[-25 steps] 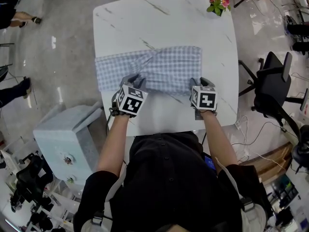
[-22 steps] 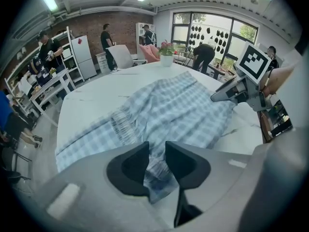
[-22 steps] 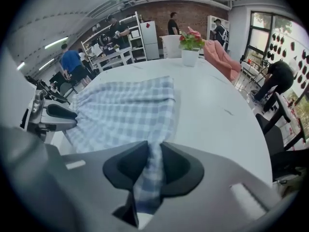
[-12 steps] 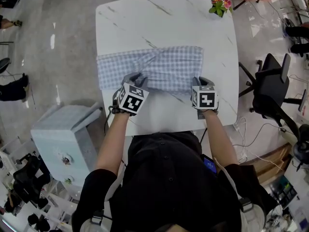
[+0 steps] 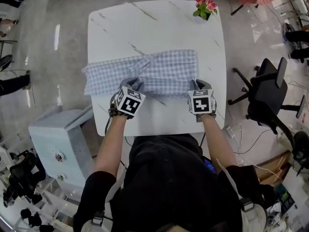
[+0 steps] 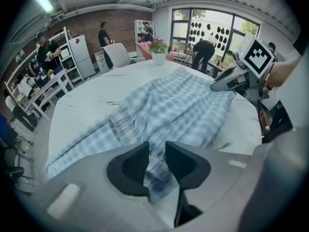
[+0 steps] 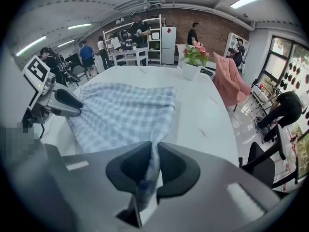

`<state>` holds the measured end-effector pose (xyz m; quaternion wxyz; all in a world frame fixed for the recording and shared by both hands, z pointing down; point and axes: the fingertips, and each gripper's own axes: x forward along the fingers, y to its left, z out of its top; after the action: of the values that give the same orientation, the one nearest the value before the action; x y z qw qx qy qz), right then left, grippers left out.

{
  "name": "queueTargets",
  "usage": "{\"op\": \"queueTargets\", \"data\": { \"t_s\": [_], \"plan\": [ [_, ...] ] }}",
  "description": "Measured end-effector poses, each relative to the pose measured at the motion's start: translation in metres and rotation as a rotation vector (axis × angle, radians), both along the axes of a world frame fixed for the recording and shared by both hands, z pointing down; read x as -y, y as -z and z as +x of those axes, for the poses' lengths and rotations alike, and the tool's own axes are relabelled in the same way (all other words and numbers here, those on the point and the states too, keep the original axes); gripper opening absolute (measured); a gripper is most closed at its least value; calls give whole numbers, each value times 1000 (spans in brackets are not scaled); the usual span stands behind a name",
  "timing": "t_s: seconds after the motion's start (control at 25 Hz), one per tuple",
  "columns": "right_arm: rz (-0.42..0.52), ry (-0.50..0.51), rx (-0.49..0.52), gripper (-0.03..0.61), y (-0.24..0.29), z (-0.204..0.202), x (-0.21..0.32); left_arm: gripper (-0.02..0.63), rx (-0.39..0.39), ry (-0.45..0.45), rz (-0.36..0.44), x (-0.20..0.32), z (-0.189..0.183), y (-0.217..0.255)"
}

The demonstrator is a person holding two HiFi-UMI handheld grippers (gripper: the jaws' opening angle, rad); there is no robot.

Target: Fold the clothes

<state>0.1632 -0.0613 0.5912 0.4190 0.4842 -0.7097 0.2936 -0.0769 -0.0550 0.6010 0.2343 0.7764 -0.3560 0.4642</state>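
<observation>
Here, one checked garment (image 5: 159,69), blue and white, lay in a wide band across the middle of a white marbled table (image 5: 154,25), its left end reaching the table's left edge.

Left gripper (image 5: 134,84): set at the garment's near hem, left of centre. Its jaws were nearly together, pinching a bunched fold of the cloth.

Right gripper (image 5: 200,84): set at the garment's near right corner. Its jaws had just been closing and stood pressed on a thin ridge of cloth drawn up between them.

The two grippers were well apart, each pointing steeply down.

Flower pot (image 5: 205,8): pink blooms, at the table's far right corner, apart from the garment.

Office chair (image 5: 268,88): black, on the floor to the table's right.

Cabinet (image 5: 60,139): pale grey, on the floor by the table's near left corner.
</observation>
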Motion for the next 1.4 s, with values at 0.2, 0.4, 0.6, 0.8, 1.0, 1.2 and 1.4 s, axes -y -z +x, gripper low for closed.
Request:
{"op": "queueTargets", "data": {
  "t_s": [0.2,0.4,0.6,0.8,1.0,1.2,1.4],
  "plan": [
    [0,-22,-12,41,1,54,0,117,-9,-6,-2,-3,54,0],
    [1,-47,-16,41,1,104,-3,118,-25,-33,-9,-5,104,-1],
    [4,-95,-17,41,6,148,-10,118,-30,-76,-7,-6,148,1],
    [0,-132,-33,41,8,189,-20,118,-56,-118,-11,-7,189,2],
    [-1,-161,-27,41,11,211,-28,117,-74,-157,2,-6,215,10],
    [11,-170,17,41,19,208,-31,117,-87,-137,18,-2,208,28],
    [1,-207,93,41,30,203,-29,117,-97,-90,-18,-7,192,13]
  ]
}}
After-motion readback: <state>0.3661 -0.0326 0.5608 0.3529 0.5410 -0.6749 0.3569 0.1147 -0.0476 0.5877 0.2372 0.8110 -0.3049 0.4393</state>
